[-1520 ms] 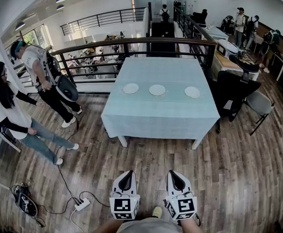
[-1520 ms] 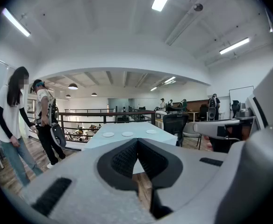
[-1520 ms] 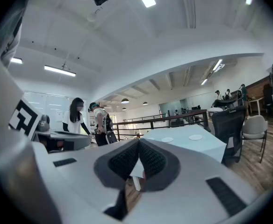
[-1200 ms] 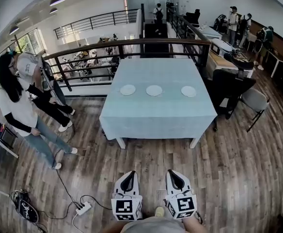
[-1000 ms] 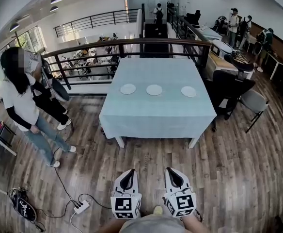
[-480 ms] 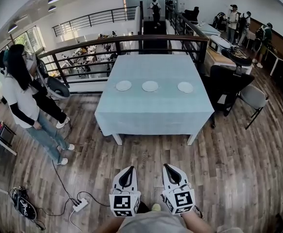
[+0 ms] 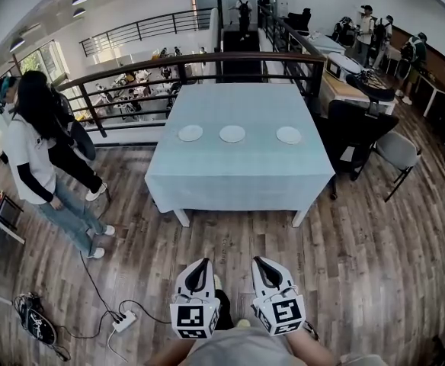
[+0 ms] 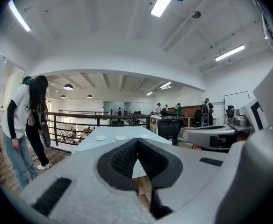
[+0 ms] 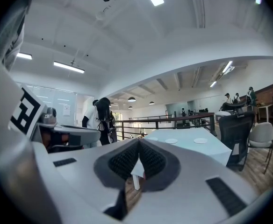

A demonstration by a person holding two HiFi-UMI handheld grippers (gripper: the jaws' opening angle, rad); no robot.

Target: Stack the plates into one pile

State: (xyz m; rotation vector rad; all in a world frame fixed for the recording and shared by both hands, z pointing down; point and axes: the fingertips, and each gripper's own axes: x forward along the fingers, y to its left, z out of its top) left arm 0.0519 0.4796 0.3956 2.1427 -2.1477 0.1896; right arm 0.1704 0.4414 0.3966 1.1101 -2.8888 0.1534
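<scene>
Three white plates lie in a row on the light blue tablecloth of a table (image 7: 238, 174): the left plate (image 7: 190, 133), the middle plate (image 7: 232, 133) and the right plate (image 7: 289, 135). The same plates show small and far off in the left gripper view (image 8: 100, 137) and the right gripper view (image 9: 171, 141). My left gripper (image 7: 200, 267) and right gripper (image 7: 262, 265) hang side by side low in the head view, well short of the table. Both are shut with nothing between their jaws.
A person (image 7: 40, 158) stands left of the table beside a dark railing (image 7: 207, 63). Dark chairs (image 7: 356, 132) and a grey chair (image 7: 394, 152) stand to the right. A power strip (image 7: 126, 321) with cables lies on the wooden floor at the lower left.
The view has drawn a little closer to the table, and both grippers have edged forward. The person on the left has shifted and turned. The plates have not moved.
</scene>
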